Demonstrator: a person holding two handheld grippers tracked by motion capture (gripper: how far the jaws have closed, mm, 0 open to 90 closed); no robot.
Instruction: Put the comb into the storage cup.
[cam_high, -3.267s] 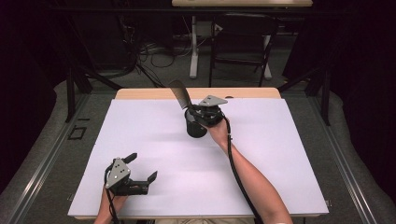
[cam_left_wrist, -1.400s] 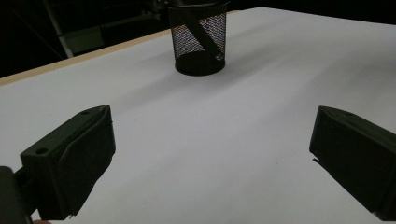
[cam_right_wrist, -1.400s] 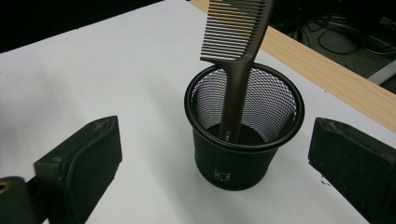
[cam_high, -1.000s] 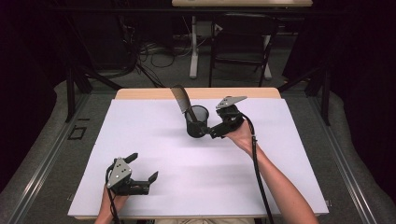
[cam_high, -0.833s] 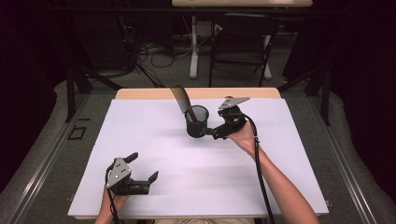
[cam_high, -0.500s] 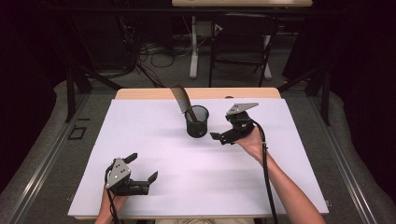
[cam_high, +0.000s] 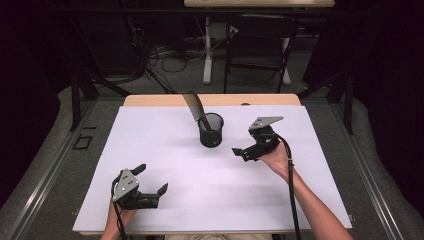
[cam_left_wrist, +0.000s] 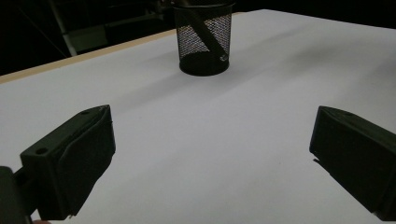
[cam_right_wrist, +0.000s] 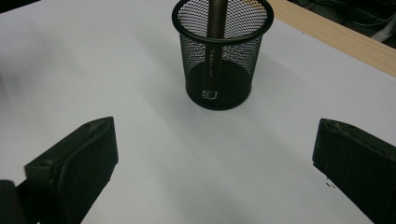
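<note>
- Since the earliest high view, the right gripper (cam_high: 244, 150) has been drawn back from the black wire-mesh cup (cam_high: 211, 129) and is now seen to the cup's right, apart from it, held over the white table sheet (cam_high: 150, 135).
- Nothing else has been shifted: the cup and the left gripper (cam_high: 153, 179) are found where they were in every earlier high view.
- The jaws of the right gripper are spread wide, and nothing is held between them; in the right gripper view only bare white sheet is seen in the gap, with the cup (cam_right_wrist: 219, 51) standing beyond it.
- The cup is stood upright on the sheet, near the far edge of the table, about midway across.
- A flat brown tool with a broad blade-like upper end (cam_high: 194, 106) is propped inside the cup; its handle rests on the cup's bottom, and its upper end leans out over the rim toward the left and the far side.
- What kind of tool it is cannot be told.
- The left gripper is held low near the front left of the sheet, well apart from the cup.
- Its jaws are likewise wide open and empty; in the left gripper view the cup (cam_left_wrist: 204, 38) is seen far off beyond them.
- A strip of light wooden tabletop (cam_high: 260, 99) is left uncovered behind the sheet.
</note>
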